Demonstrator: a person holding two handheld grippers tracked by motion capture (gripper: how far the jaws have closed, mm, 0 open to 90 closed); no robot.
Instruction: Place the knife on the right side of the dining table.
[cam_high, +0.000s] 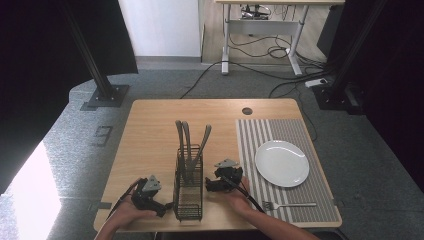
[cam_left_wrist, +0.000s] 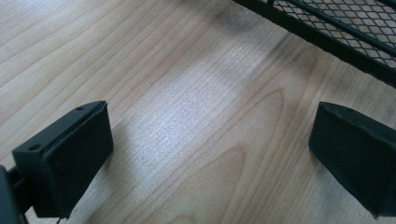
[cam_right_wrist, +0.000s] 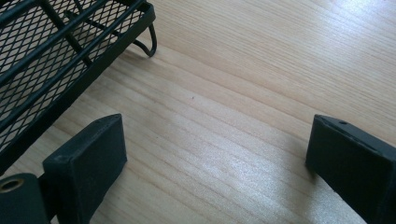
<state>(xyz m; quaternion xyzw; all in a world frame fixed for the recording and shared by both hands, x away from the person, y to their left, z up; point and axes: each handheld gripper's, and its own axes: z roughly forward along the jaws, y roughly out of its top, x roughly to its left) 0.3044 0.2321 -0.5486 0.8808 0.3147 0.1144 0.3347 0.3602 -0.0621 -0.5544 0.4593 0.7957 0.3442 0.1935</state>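
Observation:
A black wire-mesh caddy (cam_high: 188, 182) stands near the table's front edge with three grey utensil handles (cam_high: 186, 137) sticking up from its far end. My left gripper (cam_high: 161, 207) rests on the wood just left of the caddy, jaws wide apart and open over bare table (cam_left_wrist: 205, 140). To the caddy's right sits my right gripper (cam_high: 209, 185), also open, nothing between its pads (cam_right_wrist: 215, 154). The mesh wall of the caddy (cam_left_wrist: 336, 28) crosses the left gripper view's top right, and its foot (cam_right_wrist: 148, 44) shows at the right gripper view's top left. A fork (cam_high: 289, 204) lies on the striped placemat (cam_high: 260, 135).
A white plate (cam_high: 281, 163) sits on the grey striped placemat at the table's right. A round cable hole (cam_high: 247, 111) marks the far edge. Bare wood spreads over the far left of the table (cam_high: 150, 130). Black frame posts (cam_high: 97, 75) stand on the floor beyond.

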